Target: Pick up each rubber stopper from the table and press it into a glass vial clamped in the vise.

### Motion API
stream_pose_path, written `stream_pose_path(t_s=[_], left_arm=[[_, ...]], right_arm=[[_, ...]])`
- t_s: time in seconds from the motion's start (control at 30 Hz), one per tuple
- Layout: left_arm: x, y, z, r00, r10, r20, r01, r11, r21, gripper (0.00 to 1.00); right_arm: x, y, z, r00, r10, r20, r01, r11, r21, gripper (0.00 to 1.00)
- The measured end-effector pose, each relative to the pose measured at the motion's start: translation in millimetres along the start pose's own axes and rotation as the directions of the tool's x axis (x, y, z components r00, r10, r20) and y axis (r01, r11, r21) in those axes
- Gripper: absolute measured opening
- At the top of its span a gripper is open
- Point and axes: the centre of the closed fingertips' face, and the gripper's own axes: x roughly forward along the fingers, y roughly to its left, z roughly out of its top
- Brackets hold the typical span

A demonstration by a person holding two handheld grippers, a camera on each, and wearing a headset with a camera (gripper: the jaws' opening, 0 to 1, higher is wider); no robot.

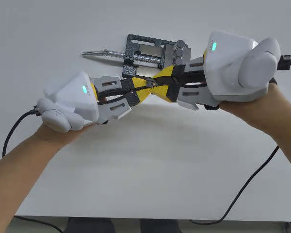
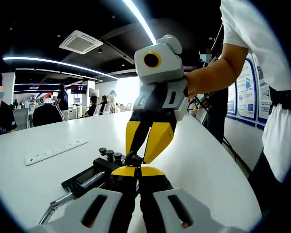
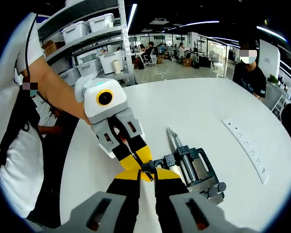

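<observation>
Meeting tip to tip in head view: left gripper (image 1: pixel 146 88) and right gripper (image 1: pixel 160 85) both clenched on one stopper (image 1: pixel 151 83), vise (image 1: pixel 145 53) at 12 o'clock. Left gripper view: stopper (image 2: pixel 134 158) centre, vials (image 2: pixel 110 155) at 9 o'clock. Right gripper view: stopper (image 3: pixel 148 166) centre, vise (image 3: pixel 198 167) at 3 o'clock.

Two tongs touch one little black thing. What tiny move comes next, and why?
Probably one pair lets go: left tongs and right tongs meet tip to tip on one rubber stopper, so neither can carry it to the vise.
</observation>
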Motion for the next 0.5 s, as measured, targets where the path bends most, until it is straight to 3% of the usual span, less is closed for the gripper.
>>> stream_pose_path(t_s=[0.5], left_arm=[[-0.2,-3.8,-0.9,0.9999,-0.013,-0.011,0.013,1.0,0.005,0.0]], right_arm=[[-0.5,-0.2,2.1,1.0,-0.002,0.007,0.003,1.0,-0.026,0.1]])
